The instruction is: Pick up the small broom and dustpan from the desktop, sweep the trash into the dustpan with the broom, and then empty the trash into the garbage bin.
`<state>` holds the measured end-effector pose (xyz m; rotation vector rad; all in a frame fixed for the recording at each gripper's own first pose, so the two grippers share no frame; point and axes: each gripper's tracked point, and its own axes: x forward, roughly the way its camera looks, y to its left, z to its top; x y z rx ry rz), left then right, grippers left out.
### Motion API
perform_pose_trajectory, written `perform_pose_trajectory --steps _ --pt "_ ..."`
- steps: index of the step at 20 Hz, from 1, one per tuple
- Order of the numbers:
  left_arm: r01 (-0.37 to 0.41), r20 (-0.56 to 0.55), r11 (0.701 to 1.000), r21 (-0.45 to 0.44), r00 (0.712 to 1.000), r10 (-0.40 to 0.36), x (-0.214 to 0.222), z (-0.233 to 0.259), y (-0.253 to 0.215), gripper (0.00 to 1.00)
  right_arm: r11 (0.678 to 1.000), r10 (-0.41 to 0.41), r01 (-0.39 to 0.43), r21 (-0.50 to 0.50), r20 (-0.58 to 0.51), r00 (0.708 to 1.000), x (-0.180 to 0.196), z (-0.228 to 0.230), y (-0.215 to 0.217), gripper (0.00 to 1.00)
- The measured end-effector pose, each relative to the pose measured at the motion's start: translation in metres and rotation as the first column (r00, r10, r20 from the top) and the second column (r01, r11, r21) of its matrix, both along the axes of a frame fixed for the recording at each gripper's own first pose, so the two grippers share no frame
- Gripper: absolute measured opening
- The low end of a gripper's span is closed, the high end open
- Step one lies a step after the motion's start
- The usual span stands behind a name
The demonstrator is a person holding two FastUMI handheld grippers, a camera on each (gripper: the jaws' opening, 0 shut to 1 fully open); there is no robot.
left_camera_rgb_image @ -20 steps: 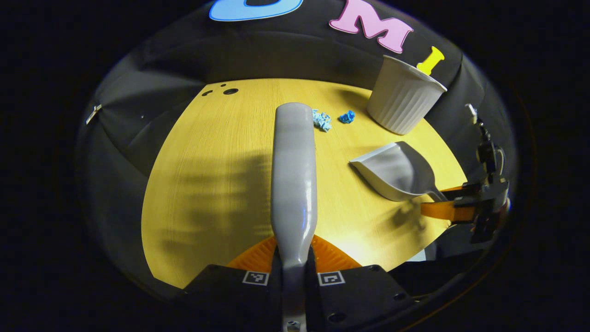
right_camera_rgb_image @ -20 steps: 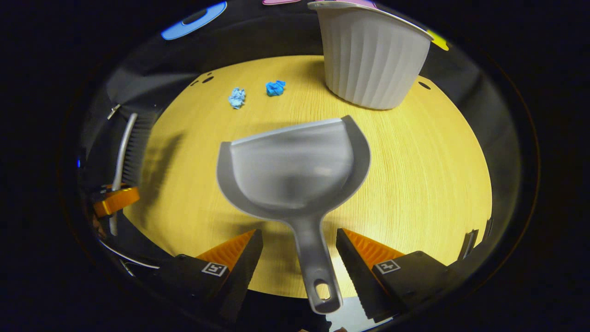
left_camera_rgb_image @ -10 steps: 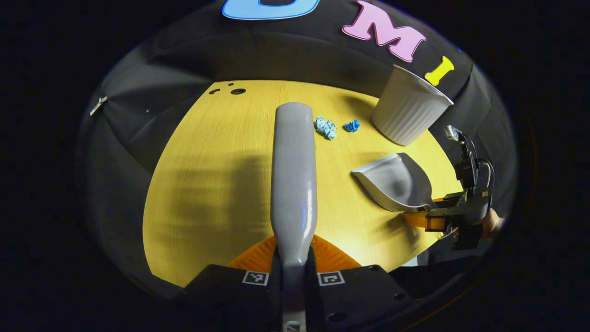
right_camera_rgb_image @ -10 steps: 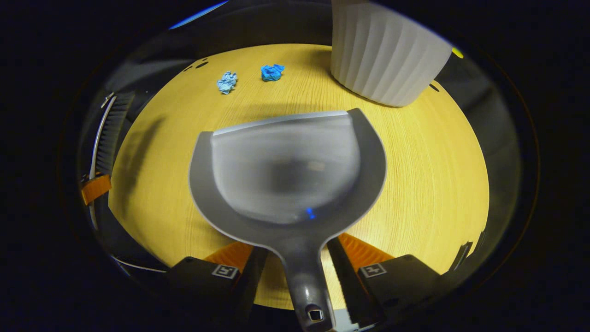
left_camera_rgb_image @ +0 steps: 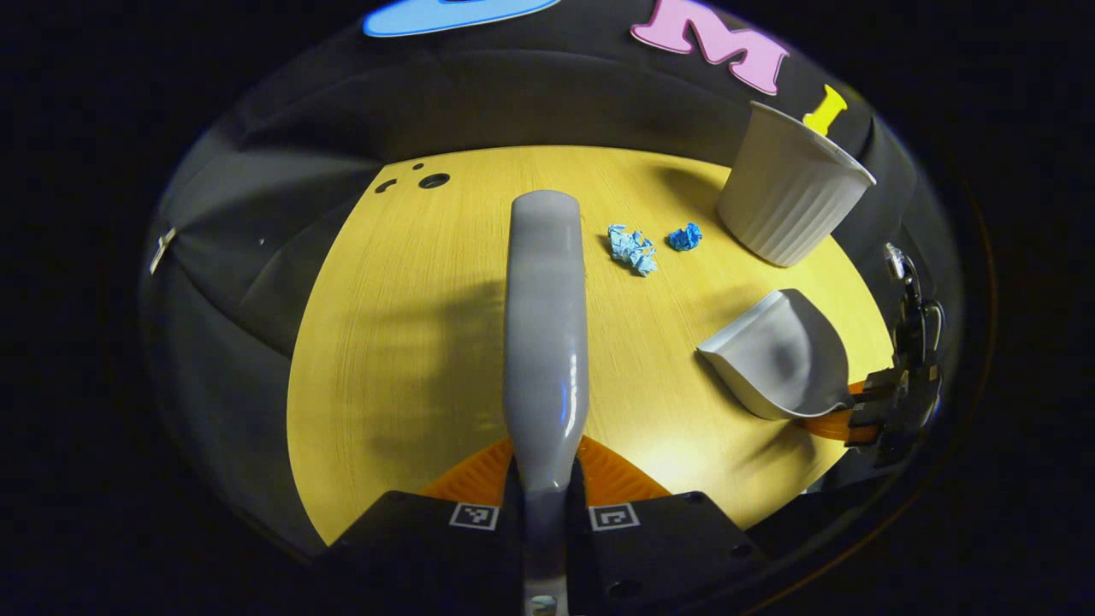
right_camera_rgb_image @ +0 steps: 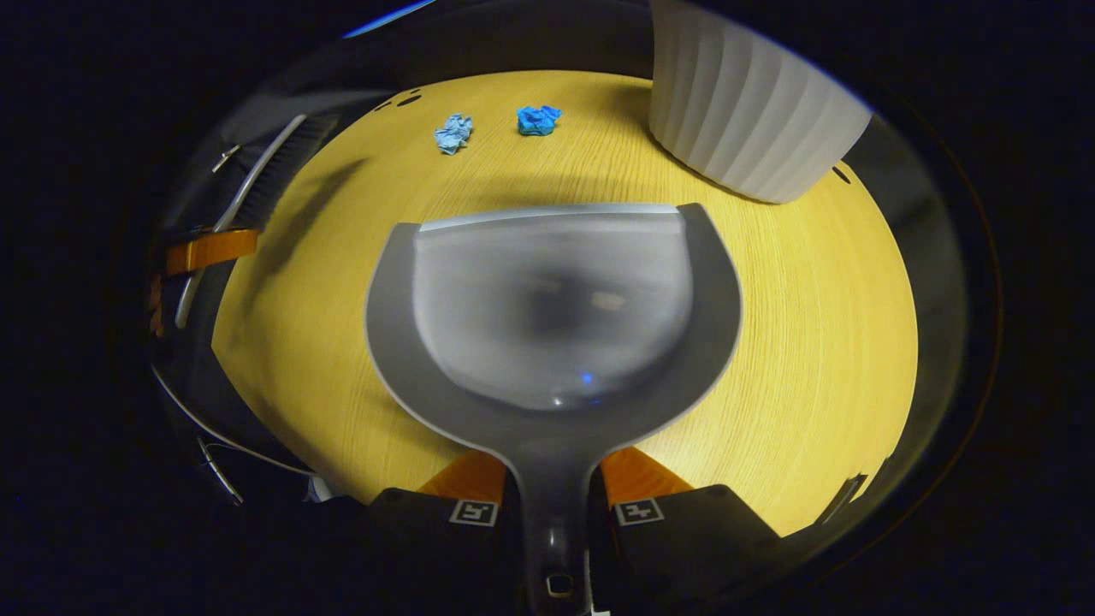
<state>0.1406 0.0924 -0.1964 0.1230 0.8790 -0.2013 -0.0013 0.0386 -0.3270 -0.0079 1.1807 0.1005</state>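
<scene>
Gripping the grey plastic broom [left_camera_rgb_image: 546, 342] tight in the left gripper [left_camera_rgb_image: 544, 479]; clamping the grey plastic dustpan [right_camera_rgb_image: 552, 316] by its handle in the right gripper [right_camera_rgb_image: 552, 505]; hovering both above the yellow wooden table [right_camera_rgb_image: 813, 342]; leaving the two crumpled blue paper scraps [left_camera_rgb_image: 650, 244] unswept near the white ribbed bin [left_camera_rgb_image: 791, 201]; sweeping and emptying both still pending.

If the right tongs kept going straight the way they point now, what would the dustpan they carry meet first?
Probably bare desktop; straight past the dustpan lip nothing lies close. Farther on sit the darker blue wad and, to the right, the bin. Depth is uncertain.
</scene>
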Motion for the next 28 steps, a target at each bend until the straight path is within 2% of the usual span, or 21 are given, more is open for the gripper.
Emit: perform_pose_trajectory --steps 3,7,8,10,11,13,15,17,19,20,22,23,24,25,26,28 --pt "0.031 -0.025 0.998 0.047 0.999 -0.030 0.039 -0.006 -0.003 0.24 0.999 0.046 -0.046 -0.022 0.012 0.999 -0.002 0.009 -0.012 0.34" --pt "0.075 -0.060 0.990 0.119 0.996 -0.068 0.093 -0.006 -0.008 0.24 0.999 0.036 -0.036 0.023 0.015 0.999 0.000 0.014 -0.016 0.34" --pt "0.102 -0.065 0.983 0.156 0.994 -0.092 0.108 -0.007 -0.009 0.27 0.999 0.039 -0.039 0.025 0.020 0.999 0.000 0.013 -0.018 0.34" --pt "0.174 -0.079 0.957 0.231 0.984 -0.160 0.135 -0.009 -0.015 0.24 0.998 0.063 -0.063 0.019 0.027 0.998 0.000 0.015 -0.024 0.34" --pt "0.217 -0.092 0.938 0.269 0.976 -0.199 0.146 -0.014 -0.019 0.27 0.997 0.072 -0.073 0.018 0.025 0.997 0.000 0.014 -0.026 0.34" --pt "0.296 -0.119 0.891 0.343 0.955 -0.272 0.165 -0.017 -0.028 0.24 0.996 0.087 -0.088 0.016 0.023 0.996 0.001 0.012 -0.029 0.34" --pt "0.365 -0.133 0.821 0.439 0.930 -0.343 0.186 -0.012 -0.033 0.24 0.996 0.094 -0.094 0.004 0.024 0.995 0.004 0.011 -0.036 0.34" --pt "0.422 -0.155 0.774 0.473 0.904 -0.399 0.197 -0.011 -0.045 0.21 0.994 0.108 -0.108 -0.011 0.024 0.994 0.008 0.008 -0.043 0.34" --pt "0.473 -0.179 0.739 0.479 0.877 -0.445 0.200 -0.013 -0.061 0.27 0.990 0.137 -0.137 -0.026 0.029 0.990 0.013 0.008 -0.046 0.34" --pt "0.505 -0.193 0.722 0.472 0.859 -0.474 0.199 -0.014 -0.071 0.24 0.989 0.149 -0.148 -0.026 0.030 0.988 0.016 0.009 -0.047 0.34" --pt "0.566 -0.217 0.684 0.460 0.819 -0.531 0.197 -0.015 -0.090 0.27 0.986 0.167 -0.166 -0.024 0.032 0.985 0.023 0.008 -0.048 0.34" --pt "0.597 -0.235 0.659 0.457 0.796 -0.558 0.196 -0.017 -0.098 0.24 0.984 0.179 -0.178 -0.025 0.034 0.983 0.025 0.007 -0.048 0.34" --pt "0.629 -0.253 0.621 0.468 0.768 -0.588 0.195 -0.015 -0.103 0.25 0.982 0.189 -0.188 -0.023 0.039 0.981 0.024 0.010 -0.047 0.34" --pt "0.650 -0.268 0.594 0.474 0.749 -0.606 0.195 -0.015 -0.108 0.25 0.980 0.196 -0.196 -0.019 0.040 0.980 0.025 0.011 -0.045 0.34" --pt "0.670 -0.288 0.583 0.459 0.733 -0.616 0.189 -0.018 -0.114 0.25 0.979 0.203 -0.203 -0.018 0.039 0.978 0.025 0.013 -0.044 0.34" --pt "0.701 -0.318 0.588 0.404 0.710 -0.628 0.173 -0.025 -0.127 0.25 0.976 0.218 -0.217 -0.021 0.040 0.975 0.025 0.014 -0.044 0.34"
